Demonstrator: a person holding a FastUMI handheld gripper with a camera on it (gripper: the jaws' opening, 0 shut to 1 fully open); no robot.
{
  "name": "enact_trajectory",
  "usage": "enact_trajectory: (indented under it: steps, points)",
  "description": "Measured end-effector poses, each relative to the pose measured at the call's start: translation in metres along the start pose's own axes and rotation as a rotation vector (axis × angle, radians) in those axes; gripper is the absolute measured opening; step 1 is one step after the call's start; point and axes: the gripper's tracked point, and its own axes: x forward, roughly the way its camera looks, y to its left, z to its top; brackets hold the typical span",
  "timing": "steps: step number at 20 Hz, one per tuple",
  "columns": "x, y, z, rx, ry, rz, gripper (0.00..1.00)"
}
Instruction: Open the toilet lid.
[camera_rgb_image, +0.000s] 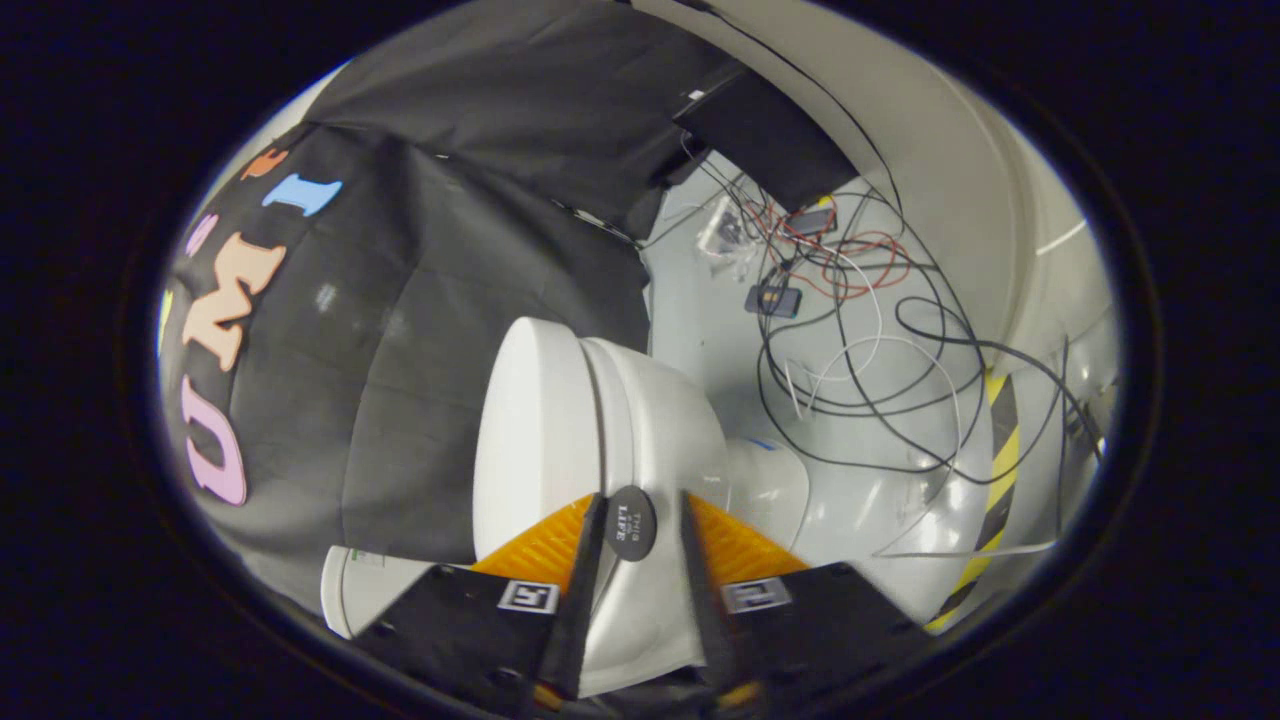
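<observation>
Wall: black cloth hangs at nine to twelve o'clock, creased, its edge meeting pale floor.
Floor: grey, glossy floor with soft glare — three to five o'clock.
Cables: black, white and red cables tangled at two o'clock.
Tape: yellow-black hazard stripe at four o'clock.
Panel: pale curved panel at one o'clock.

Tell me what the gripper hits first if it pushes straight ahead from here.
The gripper would meet the round black tab at the toilet's front rim, just below the lid. It sits between the open fingertips, though depth is unclear.
</observation>
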Motion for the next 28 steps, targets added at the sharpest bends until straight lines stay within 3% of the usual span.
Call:
enact_trajectory:
  steps: [2, 6, 7, 8, 12, 16, 21, 25, 28]
  points:
    - [0.009, 0.0, 0.006, 0.002, 0.019, 0.006, 0.24]
    - [0.013, 0.002, 0.005, -0.03, 0.045, 0.002, 0.25]
    - [0.01, 0.001, -0.013, -0.01, 0.046, 0.012, 0.24]
    - [0.008, 0.002, 0.008, -0.002, 0.053, 0.012, 0.11]
    - [0.011, 0.008, 0.007, -0.03, 0.06, 0.044, 0.1]
    - [0.001, 0.018, 0.008, -0.173, 0.084, 0.056, 0.05]
    - [-0.023, 0.058, 0.017, -0.25, 0.027, 0.126, 0.04]
    - [-0.046, 0.099, 0.018, -0.284, -0.044, 0.223, 0.04]
    - [-0.066, 0.137, 0.012, -0.392, -0.064, 0.31, 0.04]
